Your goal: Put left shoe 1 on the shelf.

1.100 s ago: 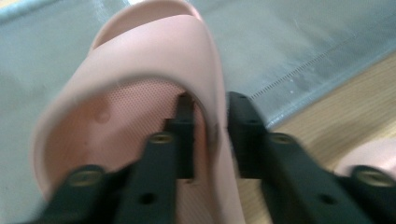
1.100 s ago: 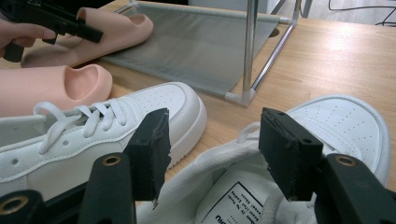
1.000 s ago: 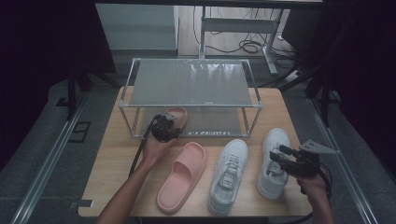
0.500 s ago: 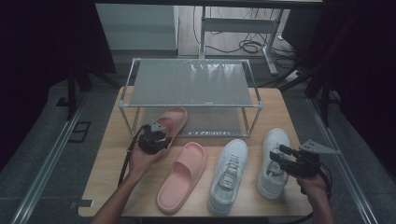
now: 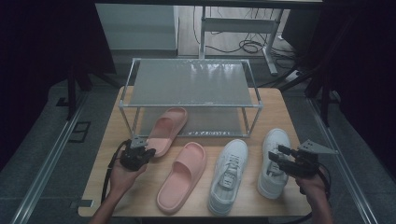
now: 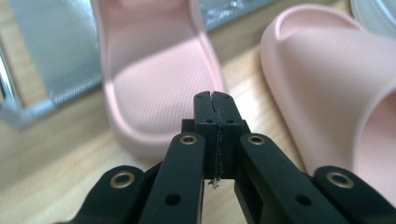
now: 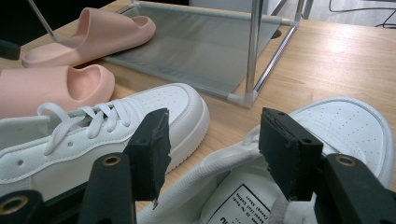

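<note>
Beside the rack, the left tongs (image 6: 215, 100) are closing empty; the soft, light pink slipper (image 6: 154, 79) is bending easily, so gripping its heel rim seems best.

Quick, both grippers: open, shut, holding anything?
Left gripper: jaws have just closed, shut on nothing, by the heel of the pink slipper.
Right gripper: open, holding nothing, over the white sneaker.

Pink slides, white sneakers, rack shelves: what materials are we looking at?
Pink slides: likely moulded foam or soft rubber; matte, one piece, fine ribbing on the footbed. White sneakers: smooth leather or a synthetic lookalike, perforated toe, woven laces. Rack: shiny metal tubes, with shelves that look like thin grey fabric or plastic sheet; hard to say which.
</note>
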`<state>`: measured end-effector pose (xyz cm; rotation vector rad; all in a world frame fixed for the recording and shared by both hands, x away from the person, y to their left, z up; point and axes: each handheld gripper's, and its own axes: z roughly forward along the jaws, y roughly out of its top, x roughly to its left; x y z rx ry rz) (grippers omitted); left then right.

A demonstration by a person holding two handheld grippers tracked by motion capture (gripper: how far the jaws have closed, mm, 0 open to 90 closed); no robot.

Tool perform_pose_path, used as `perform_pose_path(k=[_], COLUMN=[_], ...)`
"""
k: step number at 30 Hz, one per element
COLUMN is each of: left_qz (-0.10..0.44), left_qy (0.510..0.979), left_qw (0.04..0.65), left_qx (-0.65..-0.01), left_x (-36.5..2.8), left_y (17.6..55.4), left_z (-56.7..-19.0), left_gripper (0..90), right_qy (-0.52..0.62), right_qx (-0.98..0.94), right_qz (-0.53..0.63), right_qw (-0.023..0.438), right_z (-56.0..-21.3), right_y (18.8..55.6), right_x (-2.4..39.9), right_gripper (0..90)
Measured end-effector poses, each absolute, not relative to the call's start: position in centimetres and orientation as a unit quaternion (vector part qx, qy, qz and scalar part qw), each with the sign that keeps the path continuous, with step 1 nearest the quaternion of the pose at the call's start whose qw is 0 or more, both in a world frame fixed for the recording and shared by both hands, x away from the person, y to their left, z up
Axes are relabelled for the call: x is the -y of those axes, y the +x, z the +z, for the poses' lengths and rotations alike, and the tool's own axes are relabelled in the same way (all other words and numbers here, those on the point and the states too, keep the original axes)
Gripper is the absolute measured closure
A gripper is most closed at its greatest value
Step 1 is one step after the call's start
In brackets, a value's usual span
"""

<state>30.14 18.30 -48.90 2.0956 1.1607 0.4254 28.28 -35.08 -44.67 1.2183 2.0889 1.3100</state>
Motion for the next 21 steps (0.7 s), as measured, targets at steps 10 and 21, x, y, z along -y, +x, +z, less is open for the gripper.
perform_pose_path(k=[10,21], left_qz=[0.153,0.148], left_qy=[0.812,0.815], left_qw=[0.329,0.323], left_qx=[-0.458,-0.457], left_x=[-19.6,-18.8], left_y=[29.7,30.9], left_z=[-50.2,-50.5], left_gripper=[90.0,90.0], right_qy=[0.431,0.431], right_qx=[-0.745,-0.746], right_qz=[0.472,0.471], right_qw=[0.189,0.189], right_z=[-44.6,-44.6], right_y=[28.3,28.3], right_x=[34.9,34.9], right_gripper=[43.6,43.6])
